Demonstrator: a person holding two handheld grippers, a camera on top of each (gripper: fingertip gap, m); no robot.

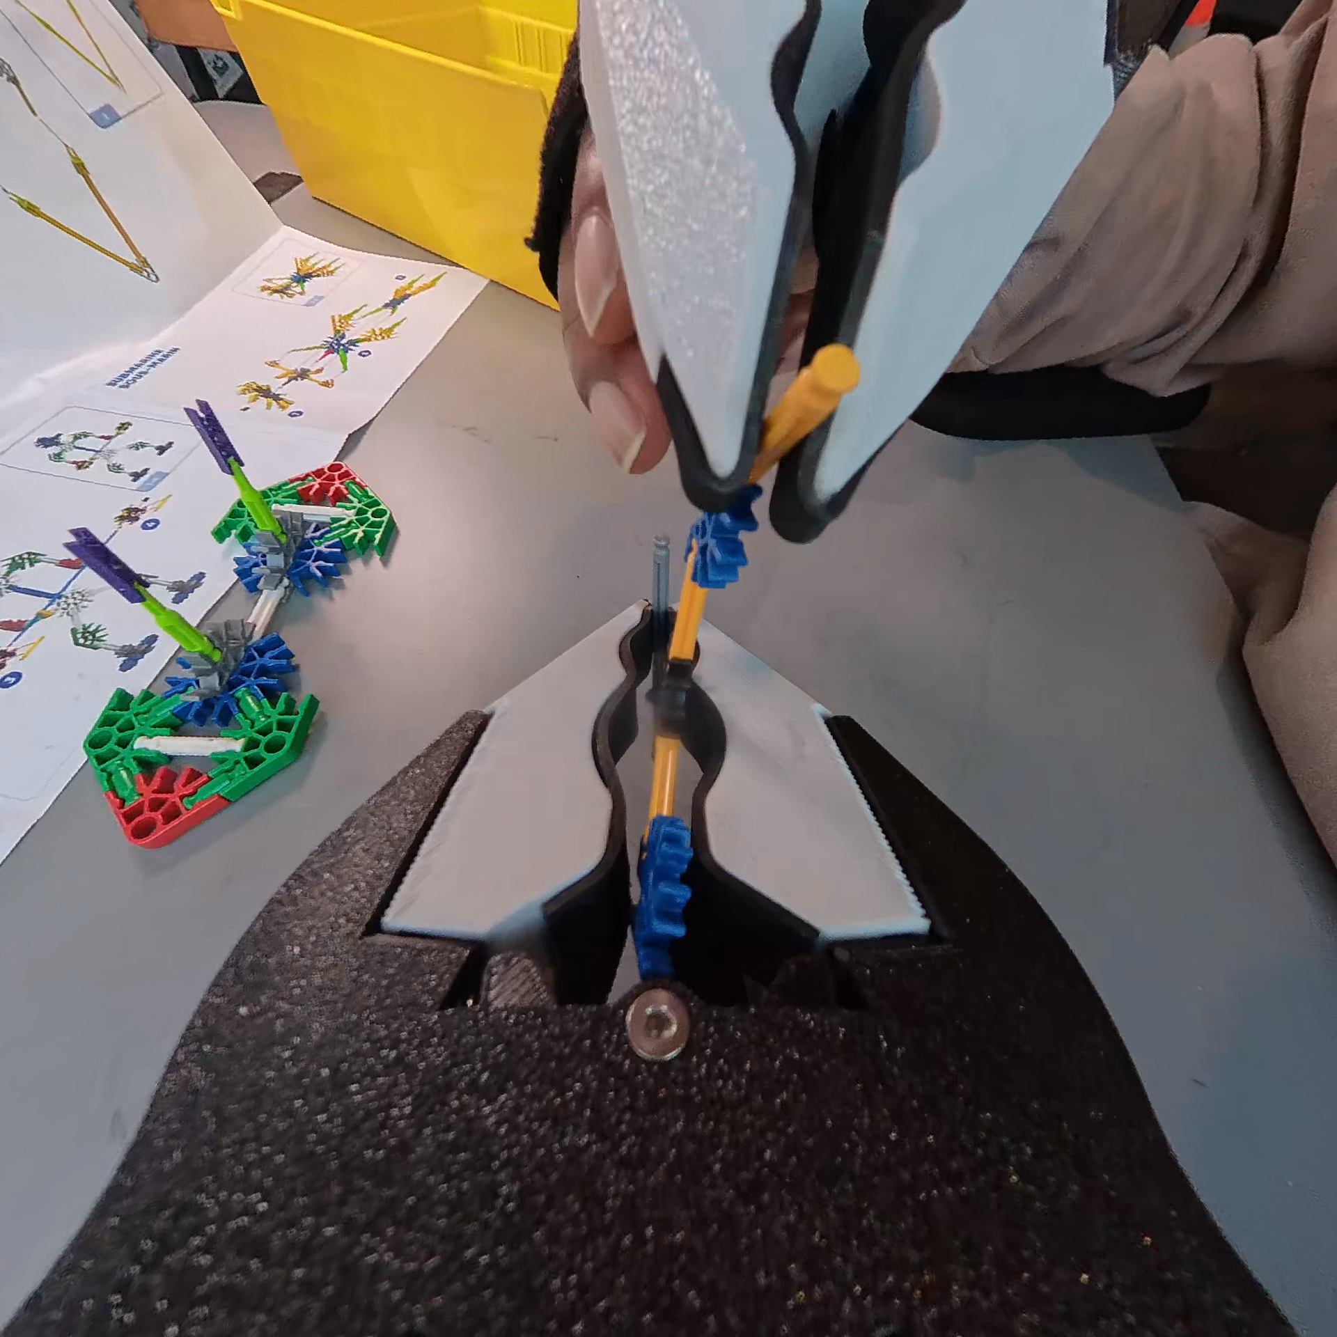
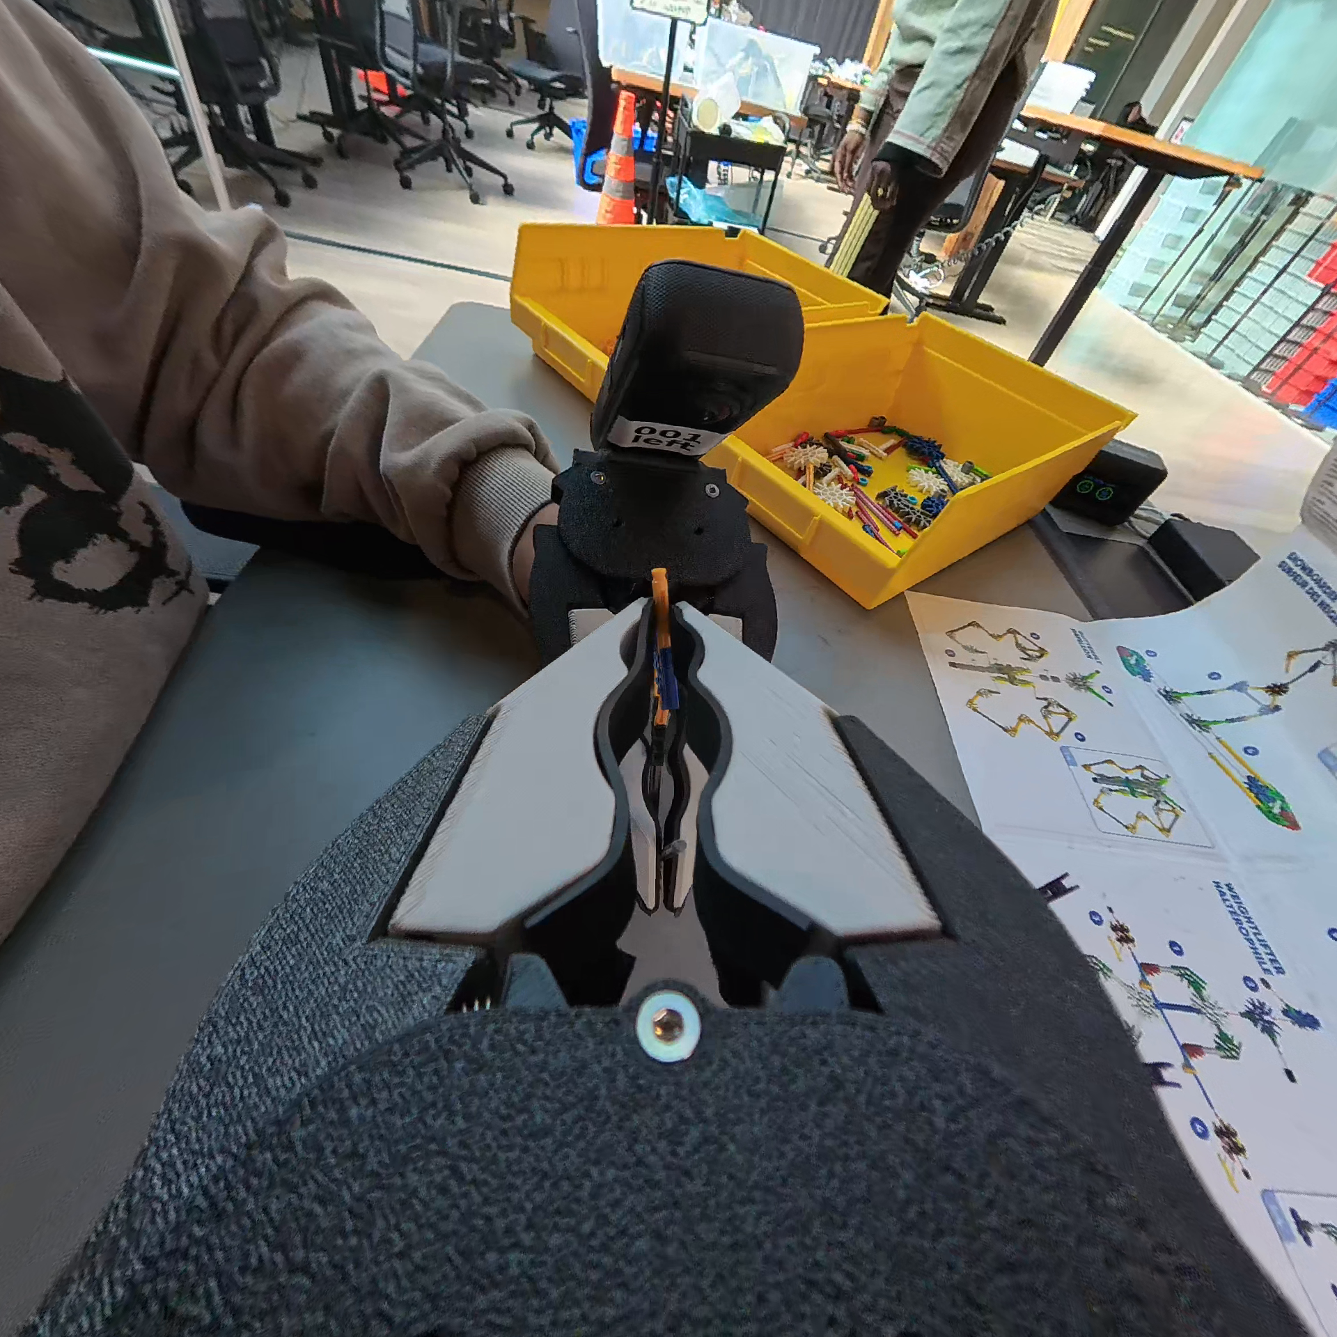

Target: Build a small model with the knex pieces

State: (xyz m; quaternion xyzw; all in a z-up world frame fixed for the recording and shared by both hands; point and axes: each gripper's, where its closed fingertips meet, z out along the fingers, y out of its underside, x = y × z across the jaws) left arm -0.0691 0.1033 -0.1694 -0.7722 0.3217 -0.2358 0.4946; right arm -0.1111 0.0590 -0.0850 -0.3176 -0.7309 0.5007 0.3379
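Both tongs clamped on one rod-and-connector piece

Left tongs (image 1: 669, 651) grip the yellow rod (image 1: 663, 781) – right tongs (image 1: 760, 499) pinch its far blue connector (image 1: 716, 546); built sections (image 1: 239, 651) lie on the tabletop (image 1: 940, 723).

Grey counter (image 2: 289, 723), matte, smooth; open-plan workroom beyond; pale polished floor (image 2: 405, 239); black wheeled office chairs (image 2: 434, 108) in rows at far left; long wood-topped desks (image 2: 1128, 145) on black legs at right; orange-and-white traffic cone (image 2: 621, 163) beside black cart (image 2: 723, 166); glass partition walls (image 2: 1244, 239) at far right, red crates stacked behind; person standing (image 2: 933, 108) near desks; light even, daylight-toned.
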